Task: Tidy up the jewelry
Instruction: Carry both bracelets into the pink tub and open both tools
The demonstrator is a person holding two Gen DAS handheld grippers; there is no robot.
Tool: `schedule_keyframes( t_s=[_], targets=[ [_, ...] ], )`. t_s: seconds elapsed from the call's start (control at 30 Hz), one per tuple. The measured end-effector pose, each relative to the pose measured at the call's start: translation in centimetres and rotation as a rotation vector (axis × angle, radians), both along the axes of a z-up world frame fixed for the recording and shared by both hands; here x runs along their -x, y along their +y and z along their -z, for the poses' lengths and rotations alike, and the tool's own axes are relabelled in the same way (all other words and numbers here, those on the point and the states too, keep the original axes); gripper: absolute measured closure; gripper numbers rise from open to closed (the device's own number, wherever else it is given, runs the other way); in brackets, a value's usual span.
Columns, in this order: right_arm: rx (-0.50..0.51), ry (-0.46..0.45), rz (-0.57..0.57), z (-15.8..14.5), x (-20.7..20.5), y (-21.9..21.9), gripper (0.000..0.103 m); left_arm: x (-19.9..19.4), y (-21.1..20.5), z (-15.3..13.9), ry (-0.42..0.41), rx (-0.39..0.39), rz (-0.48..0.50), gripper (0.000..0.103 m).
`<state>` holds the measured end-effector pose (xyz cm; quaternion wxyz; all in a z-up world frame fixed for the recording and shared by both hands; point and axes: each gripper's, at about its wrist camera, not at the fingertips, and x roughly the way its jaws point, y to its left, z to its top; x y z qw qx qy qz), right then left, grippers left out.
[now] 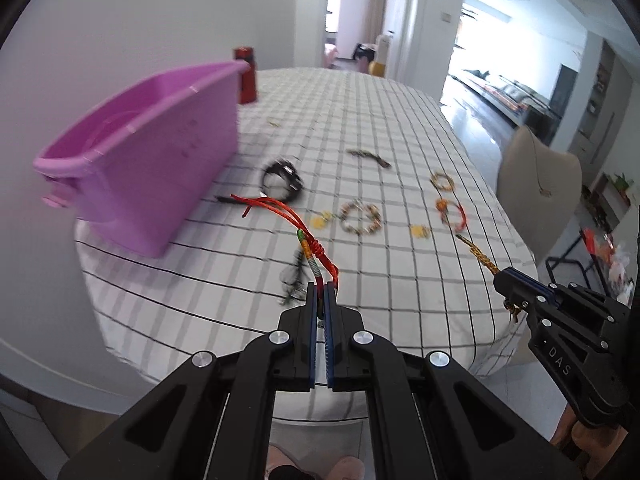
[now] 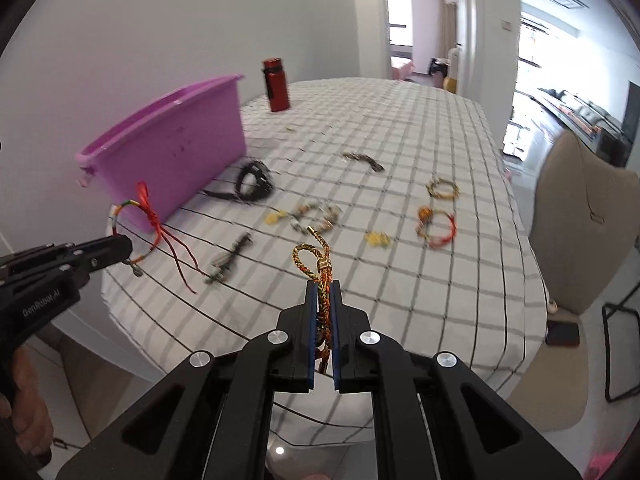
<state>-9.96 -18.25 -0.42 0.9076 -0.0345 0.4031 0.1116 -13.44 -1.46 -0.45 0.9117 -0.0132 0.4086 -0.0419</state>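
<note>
Checked cloth covers the surface [image 2: 420, 280] I'm working over, a white wall behind it. My left hand-held gripper [image 1: 321, 292] is clamped on one red cord bracelet [image 1: 288, 212]; its long axis runs up and left from the tips toward the purple bin [image 1: 152, 152], loose ends trailing. My right hand-held gripper [image 2: 324, 292] is pinched on one gold braided bracelet [image 2: 310, 258], its loop standing straight ahead of the tips and off the cloth. Seen from the right wrist, seven more pieces lie scattered beyond both, and one red bottle [image 2: 276, 86] stands past the bin.
</note>
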Motion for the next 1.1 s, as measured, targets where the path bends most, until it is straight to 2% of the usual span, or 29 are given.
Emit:
schedule_keyframes(
  t_s=[0.33,0.53,0.8,0.97,1.1],
  targets=[
    [-0.054,-0.069,-0.147,-7.8,-3.8,6.3,0.097,-1.3,7.1,-7.9,-0.109,0.006,-0.110,0.099],
    [-0.105,-0.125,-0.197,-10.6,-7.9,12.7,0.097,-4.6,12.7,-10.3,-0.155,-0.010,-0.136,0.099],
    [-0.122,-0.144,-0.208,-11.5,-14.6,23.1,0.097,-11.4,21.0,-10.7,-0.146,-0.009,-0.117,0.099],
    [-0.129,-0.102,-0.198,-10.3,-18.6,28.3,0.097,-15.2,24.8,-9.5,-0.105,-0.019,-0.085,0.099],
    [-0.116,-0.047,-0.211,-9.1,-20.8,30.7,0.097,-17.5,26.7,-8.1,-0.056,0.011,-0.091,0.099]
  ],
)
